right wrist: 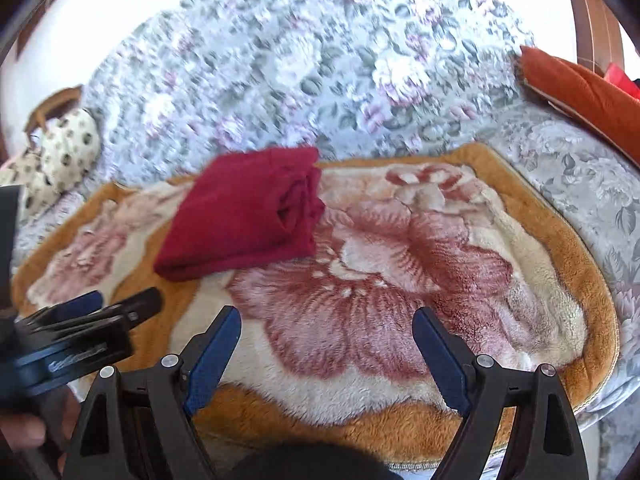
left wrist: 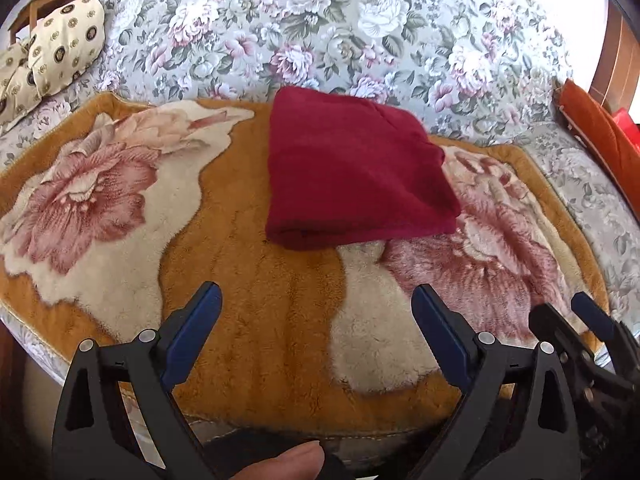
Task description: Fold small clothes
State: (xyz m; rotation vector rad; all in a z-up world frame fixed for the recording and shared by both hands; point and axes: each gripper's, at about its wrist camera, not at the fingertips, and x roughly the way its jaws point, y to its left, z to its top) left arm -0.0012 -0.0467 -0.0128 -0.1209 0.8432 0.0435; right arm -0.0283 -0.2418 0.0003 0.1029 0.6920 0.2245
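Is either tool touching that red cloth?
Apart. In both wrist views, the left tool and right tool stand open, with bare blanket before the red cloth.

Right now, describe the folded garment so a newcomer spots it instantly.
On the floral sofa lies an orange plush blanket printed with big pink flowers. The dark red garment sits folded at its far edge: the only plain, single-colour cloth there.

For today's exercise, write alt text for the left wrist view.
A folded dark red cloth lies on a plush orange flower-patterned blanket over a floral sofa. The left gripper hangs open in front of the cloth, holding nothing.
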